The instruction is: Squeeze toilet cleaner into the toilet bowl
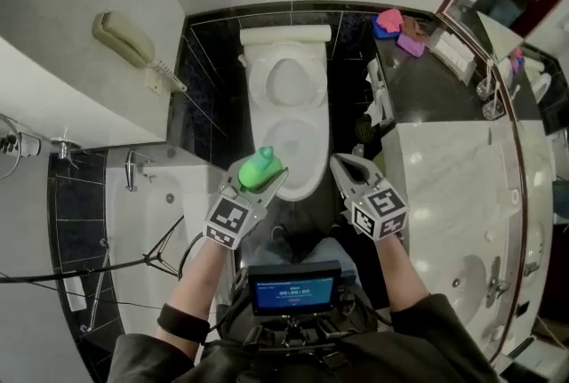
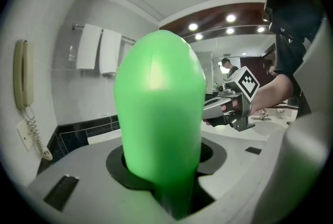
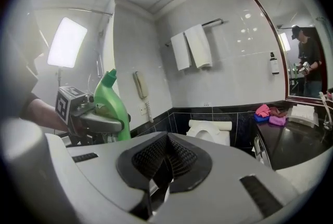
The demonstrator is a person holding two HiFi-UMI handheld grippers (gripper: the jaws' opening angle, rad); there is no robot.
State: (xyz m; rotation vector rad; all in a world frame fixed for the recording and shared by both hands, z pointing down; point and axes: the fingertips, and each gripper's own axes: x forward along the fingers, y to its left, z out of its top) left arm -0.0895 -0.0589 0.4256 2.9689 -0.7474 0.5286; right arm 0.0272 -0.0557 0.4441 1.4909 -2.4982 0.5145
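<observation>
Two big fixtures flank me: a bathtub [image 1: 151, 226] at my left and a marble counter [image 1: 444, 186] at my right. Between them a white toilet [image 1: 286, 119] stands against the black-tiled wall. My left gripper [image 1: 260, 180] is clamped around the green cleaner bottle [image 1: 260, 166], which is held upright in front of the bowl. My right gripper [image 1: 344, 166] is just beside it, jaws closed together on nothing.

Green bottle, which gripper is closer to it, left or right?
Left. The left gripper is clamped on the green bottle. The right gripper, shut and empty, is off to the bottle's right, not touching it.
</observation>
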